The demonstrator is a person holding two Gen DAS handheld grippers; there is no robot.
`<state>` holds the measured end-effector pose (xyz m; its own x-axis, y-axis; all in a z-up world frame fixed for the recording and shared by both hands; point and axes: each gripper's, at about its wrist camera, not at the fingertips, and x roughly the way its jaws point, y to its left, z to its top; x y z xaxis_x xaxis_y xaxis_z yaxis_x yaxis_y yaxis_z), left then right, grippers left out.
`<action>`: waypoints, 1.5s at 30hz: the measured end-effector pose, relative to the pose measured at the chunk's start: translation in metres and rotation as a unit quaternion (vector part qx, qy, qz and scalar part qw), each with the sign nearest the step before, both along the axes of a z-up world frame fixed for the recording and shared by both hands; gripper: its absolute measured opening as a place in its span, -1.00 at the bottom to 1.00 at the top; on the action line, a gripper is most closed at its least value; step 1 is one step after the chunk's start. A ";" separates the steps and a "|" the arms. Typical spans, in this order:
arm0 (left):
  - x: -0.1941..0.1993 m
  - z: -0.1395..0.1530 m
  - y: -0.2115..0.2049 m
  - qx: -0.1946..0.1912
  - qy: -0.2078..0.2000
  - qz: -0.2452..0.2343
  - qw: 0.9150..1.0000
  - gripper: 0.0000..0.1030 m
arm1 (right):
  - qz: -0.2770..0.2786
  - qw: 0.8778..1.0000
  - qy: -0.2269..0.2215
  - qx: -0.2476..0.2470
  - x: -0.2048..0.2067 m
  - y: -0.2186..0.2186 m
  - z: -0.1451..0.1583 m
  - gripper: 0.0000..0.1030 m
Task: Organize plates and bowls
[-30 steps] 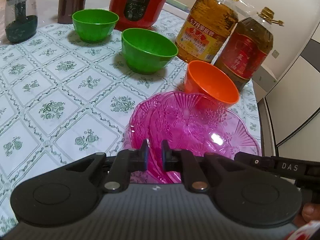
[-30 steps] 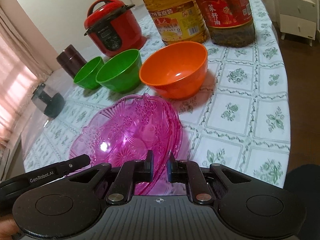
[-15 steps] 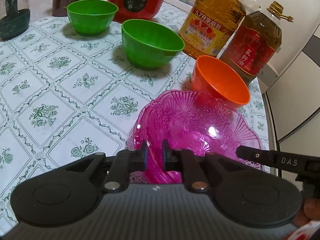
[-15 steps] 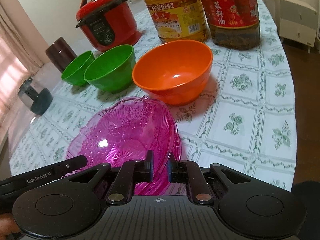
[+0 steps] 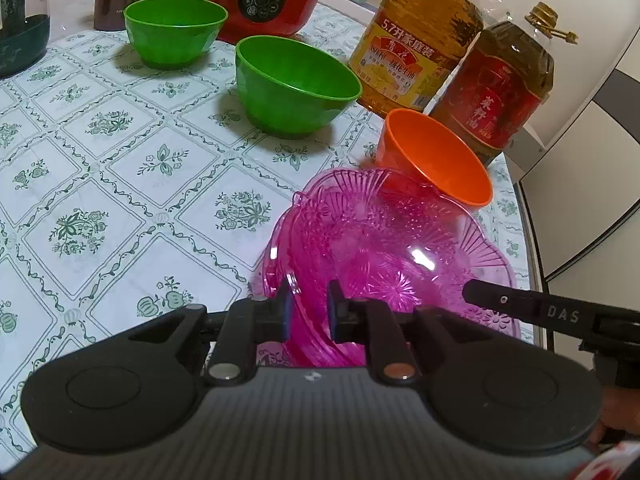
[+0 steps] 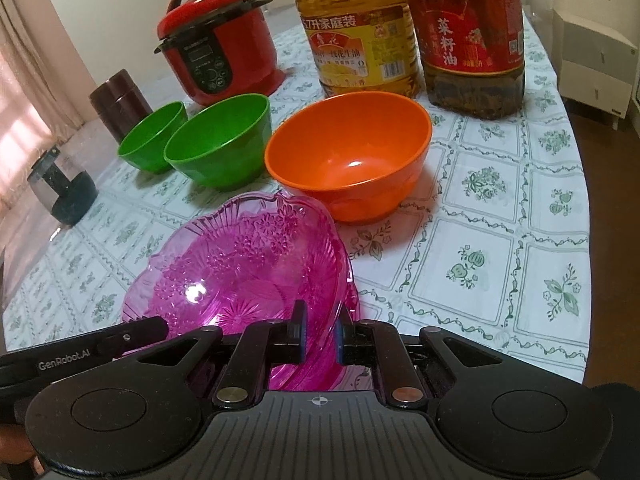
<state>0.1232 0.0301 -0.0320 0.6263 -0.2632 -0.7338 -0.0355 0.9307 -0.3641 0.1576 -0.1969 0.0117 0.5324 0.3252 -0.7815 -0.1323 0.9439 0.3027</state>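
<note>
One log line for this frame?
left hand-held gripper: jaws just opening, pink plate rim between | right hand-held gripper: shut on pink plate

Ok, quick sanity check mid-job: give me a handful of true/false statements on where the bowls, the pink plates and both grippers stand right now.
1. The pink plates lie between the jaws of both the left gripper and the right gripper. True.
2. The orange bowl is stacked inside a green one. False: it stands alone on the tablecloth, just behind the plates.
3. The near green bowl and the far green bowl both stand upright and empty. True.
4. The red cooker has its lid open. False: the lid is shut.
5. Only one oil bottle is on the table. False: a yellow-label bottle and a red-label bottle stand side by side.
</note>
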 end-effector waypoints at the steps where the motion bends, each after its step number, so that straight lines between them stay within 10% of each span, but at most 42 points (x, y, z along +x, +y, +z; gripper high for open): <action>1: -0.001 0.000 0.001 -0.004 -0.002 -0.001 1.000 -0.68 | -0.001 1.000 0.000 0.002 0.000 -0.001 -0.001 -0.75; 11: -0.003 -0.001 0.002 -0.010 -0.002 -0.014 1.000 -0.53 | -0.017 0.999 0.003 0.039 0.000 -0.008 -0.002 -0.78; 19: -0.007 0.005 -0.021 0.115 -0.021 -0.027 0.993 -0.31 | -0.017 0.999 -0.006 0.045 0.001 -0.007 0.000 -0.83; 31: -0.007 -0.003 0.001 0.064 -0.011 0.007 0.998 -0.30 | 0.016 1.000 -0.019 -0.007 0.000 0.002 -0.003 -0.82; 45: -0.016 -0.003 0.007 0.062 -0.020 0.036 0.997 -0.30 | 0.010 0.997 0.002 0.072 0.003 -0.009 0.001 -0.11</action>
